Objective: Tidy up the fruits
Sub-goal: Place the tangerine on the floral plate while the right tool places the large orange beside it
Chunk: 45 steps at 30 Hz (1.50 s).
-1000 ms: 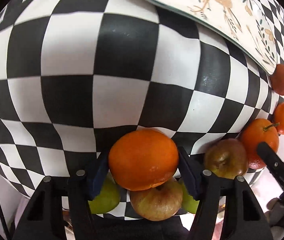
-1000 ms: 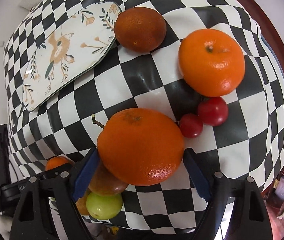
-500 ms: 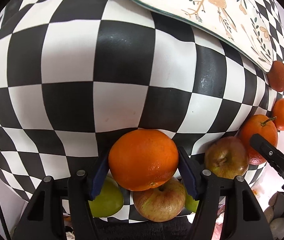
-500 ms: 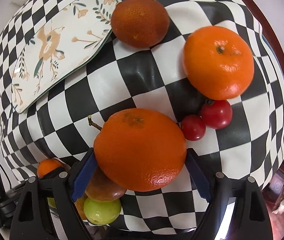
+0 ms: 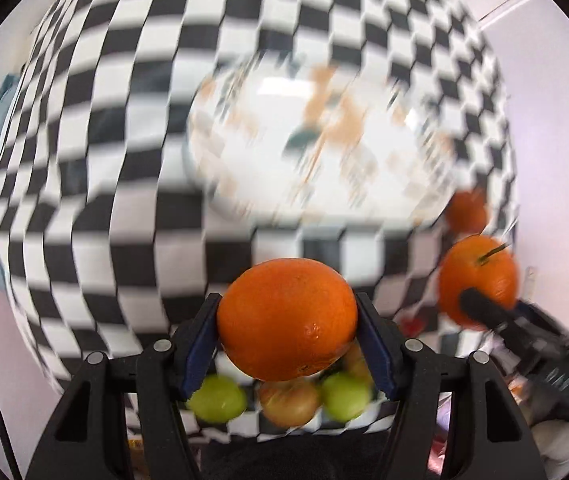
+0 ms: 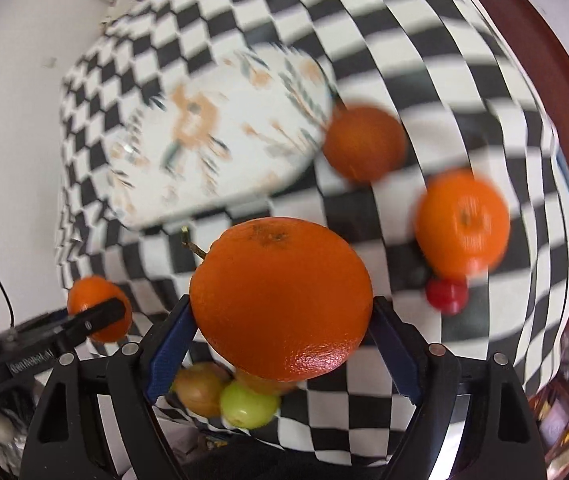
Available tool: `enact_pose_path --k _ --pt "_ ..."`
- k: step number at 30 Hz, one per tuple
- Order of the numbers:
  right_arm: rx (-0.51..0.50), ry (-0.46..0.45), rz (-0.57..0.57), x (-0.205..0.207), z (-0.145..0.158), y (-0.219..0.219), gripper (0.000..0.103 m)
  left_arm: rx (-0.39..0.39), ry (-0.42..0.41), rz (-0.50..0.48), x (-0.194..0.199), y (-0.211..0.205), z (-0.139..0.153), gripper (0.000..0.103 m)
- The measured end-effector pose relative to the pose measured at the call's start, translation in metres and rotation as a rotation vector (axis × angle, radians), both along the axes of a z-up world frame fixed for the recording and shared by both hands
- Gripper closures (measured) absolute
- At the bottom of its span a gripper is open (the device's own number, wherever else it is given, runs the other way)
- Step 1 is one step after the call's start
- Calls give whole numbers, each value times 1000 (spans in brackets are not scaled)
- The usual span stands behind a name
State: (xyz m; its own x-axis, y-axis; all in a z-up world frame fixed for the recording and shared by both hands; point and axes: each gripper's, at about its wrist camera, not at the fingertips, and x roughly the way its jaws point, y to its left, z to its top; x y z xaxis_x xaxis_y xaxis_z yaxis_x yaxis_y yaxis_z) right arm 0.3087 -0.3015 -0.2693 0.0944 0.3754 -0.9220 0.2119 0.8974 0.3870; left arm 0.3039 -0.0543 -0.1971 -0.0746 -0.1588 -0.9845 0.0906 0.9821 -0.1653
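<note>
A round orange (image 5: 286, 318) is clamped in the left claw (image 5: 287, 340) and a stemmed orange (image 6: 280, 298) in the right claw (image 6: 281, 344), lifted clear of the chequered tabletop (image 5: 124, 160), presumably for the floral oval plate (image 5: 316, 148) beyond.

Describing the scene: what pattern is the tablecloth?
Black-and-white checks on the tablecloth, clearest in the right wrist view.

Below me spreads a table under a black-and-white chequered cloth (image 5: 104, 200), its dark wooden rim (image 6: 540, 40) showing at one edge. Pale, plain walls (image 5: 556, 100) stand behind it, evenly lit.
</note>
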Motion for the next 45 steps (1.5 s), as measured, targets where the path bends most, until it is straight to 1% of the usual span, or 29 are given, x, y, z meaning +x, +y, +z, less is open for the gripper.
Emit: enact_pose_path --k 2,4,5,7,10,14,17,22,24,26,27,28,29,33,36,38,40,41,43,44,45 --pt "1 -24 21 22 9 1 16 -19 -12 -2 30 -9 3 41" --pt "-27 -48 45 50 13 4 16 -22 -19 -6 57 -19 -2 40" --pt "-39 -54 53 61 12 6 16 -29 1 0 77 -22 -10 40" --pt "-67 -49 89 91 4 15 16 -35 49 9 99 -34 -29 40" --pt "-109 -29 145 123 -11 27 16 -14 122 8 131 -49 -63 40" --pt "-152 -8 188 146 -28 35 16 14 177 6 151 -51 -87 40" --pt "-168 12 199 157 -37 36 16 35 193 2 161 -54 -96 40" --pt "-150 35 198 164 -39 30 14 52 209 10 171 -60 -97 40" --pt "-143 56 200 168 -39 29 14 43 208 0 172 -60 -93 40" --pt "-137 68 193 169 -42 24 14 57 193 -14 156 -63 -85 40" --pt "-135 69 185 167 -45 32 13 57 190 -11 156 -64 -84 30" --pt "-140 69 184 166 -44 31 10 35 182 -7 157 -64 -80 19" --pt "-137 61 181 165 -44 29 4 29 171 -5 158 -63 -77 5" --pt "-130 40 172 159 -34 23 3 42 111 -9 162 -57 -54 5" --pt "-154 33 152 151 -27 14 3 61 55 -13 154 -51 -31 5" --pt "-149 25 133 142 -21 8 3 97 -11 -19 144 -46 -13 5" --pt "-185 -2 136 131 -12 5 3 128 -66 -15 133 -48 3 5" --pt "-229 -28 134 124 -6 3 3 139 -91 -8 124 -43 12 5" --pt "-255 -50 123 113 2 3 3 147 -132 1 109 -36 24 5" --pt "-258 -58 113 107 7 2 3 168 -157 3 100 -34 31 5" --pt "-264 -68 100 99 13 0 3 181 -180 1 88 -20 38 5"
